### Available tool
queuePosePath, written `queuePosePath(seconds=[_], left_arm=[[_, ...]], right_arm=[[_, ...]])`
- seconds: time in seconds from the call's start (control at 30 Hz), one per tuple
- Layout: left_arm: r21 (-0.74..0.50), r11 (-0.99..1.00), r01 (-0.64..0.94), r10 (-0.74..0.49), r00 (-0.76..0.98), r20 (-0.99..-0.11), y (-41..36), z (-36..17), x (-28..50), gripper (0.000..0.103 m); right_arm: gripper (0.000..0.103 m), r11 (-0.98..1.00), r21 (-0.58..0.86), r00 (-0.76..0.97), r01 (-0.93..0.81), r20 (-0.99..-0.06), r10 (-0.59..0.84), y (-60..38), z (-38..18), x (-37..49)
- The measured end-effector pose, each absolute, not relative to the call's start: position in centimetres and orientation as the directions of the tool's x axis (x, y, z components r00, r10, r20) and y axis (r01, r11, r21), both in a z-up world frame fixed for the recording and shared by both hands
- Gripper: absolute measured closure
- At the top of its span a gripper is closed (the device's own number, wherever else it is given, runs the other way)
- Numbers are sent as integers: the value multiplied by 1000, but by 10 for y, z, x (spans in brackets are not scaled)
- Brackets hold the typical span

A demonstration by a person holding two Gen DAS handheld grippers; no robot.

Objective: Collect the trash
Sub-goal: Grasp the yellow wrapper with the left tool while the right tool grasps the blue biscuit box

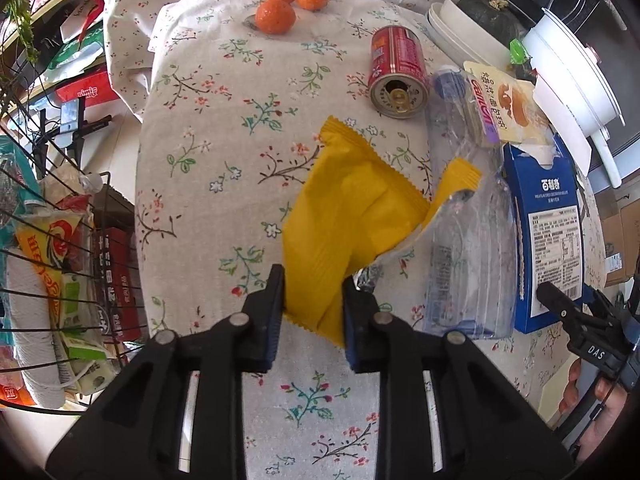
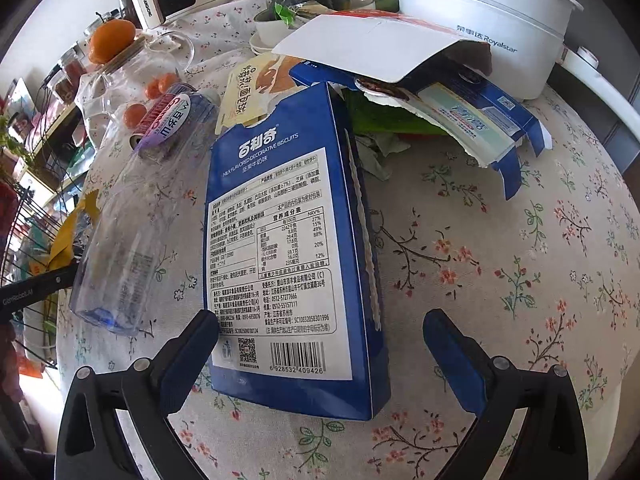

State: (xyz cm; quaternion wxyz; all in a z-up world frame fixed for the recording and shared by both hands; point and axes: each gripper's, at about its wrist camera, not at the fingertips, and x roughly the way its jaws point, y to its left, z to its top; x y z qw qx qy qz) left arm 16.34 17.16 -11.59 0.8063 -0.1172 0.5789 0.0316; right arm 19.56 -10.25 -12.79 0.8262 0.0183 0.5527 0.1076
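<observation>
A crumpled yellow snack wrapper [image 1: 352,208] lies on the floral tablecloth [image 1: 200,120]. My left gripper [image 1: 312,292] is shut on the wrapper's near end, which fills the narrow gap between the pads. A blue biscuit box [image 2: 288,220] lies flat with its label side up, also visible as the blue biscuit box [image 1: 548,232] in the left wrist view. My right gripper [image 2: 320,328] is open and straddles the box's near end; its left finger is at the box edge and its right finger stands well clear. A clear plastic bottle [image 1: 468,240] lies between wrapper and box.
A red can [image 1: 396,72] lies on its side beyond the wrapper, next to a bread wrapper [image 1: 508,108]. Torn cartons [image 2: 460,116] and a white electric pot [image 2: 480,4] crowd the far right. Oranges [image 1: 280,8] sit at the back. A wire rack [image 1: 60,240] stands left of the table.
</observation>
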Motion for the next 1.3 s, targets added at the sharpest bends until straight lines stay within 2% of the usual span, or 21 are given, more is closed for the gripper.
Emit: queuePosePath(seconds=[0.13,0.37,0.47,0.83,1.3], left_arm=[[-160,969,-187,-83,366,-927,175,-105,161,77],[-166,972,-167,-88,398,-913,176,-94,155,77],[-164,974,-156,-87,411,-907,176,-89,150,77],[-212,970,-122,-124,503,-855,177,-56,126,78],[-243,968,61,-235,560,-794,110,-27,103,78]], right_arm=[[0,974,160,353,-163,-912,209,-91,-129,195],[0,979,38,353,-200,-929,108,-69,-138,196],[7,983,90,330,-157,-934,138,-76,-141,199],[8,962,203,426,-182,-866,263,-96,-79,174],[9,909,346,423,-234,-805,415,-162,-37,108]])
